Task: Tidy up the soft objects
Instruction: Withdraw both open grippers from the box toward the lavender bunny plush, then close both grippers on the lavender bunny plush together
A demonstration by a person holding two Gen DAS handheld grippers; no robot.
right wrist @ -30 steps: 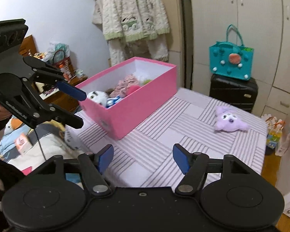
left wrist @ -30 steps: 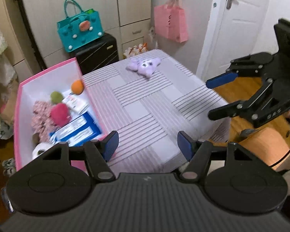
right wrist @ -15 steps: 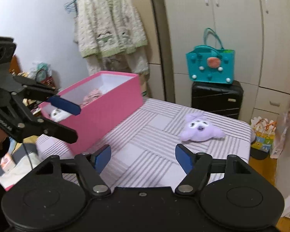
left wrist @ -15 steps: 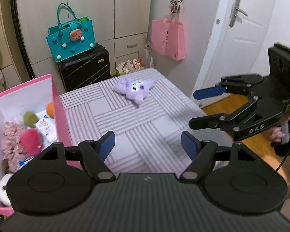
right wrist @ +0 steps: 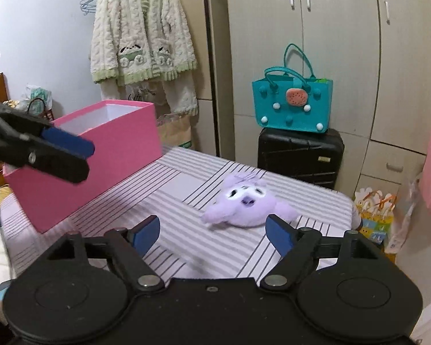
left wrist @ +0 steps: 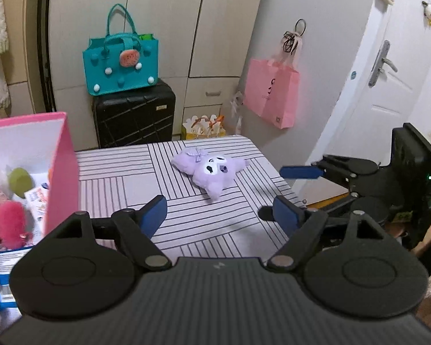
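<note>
Open pink cardboard box (left wrist: 60, 172) sits left, some soft stuff already inside. Left gripper (left wrist: 219, 215) wide open, empty. Purple plush toy (right wrist: 244, 204) lies mid-tabletop (left wrist: 129, 178); right gripper (right wrist: 212, 231), open and empty, looks lined up to grab it.

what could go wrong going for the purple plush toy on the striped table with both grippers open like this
The purple plush toy lies near the striped table's far corner; a nudge might push it off. The right gripper and left gripper both point at it and may collide. The tall pink box wall could catch the toy on the way in.
</note>
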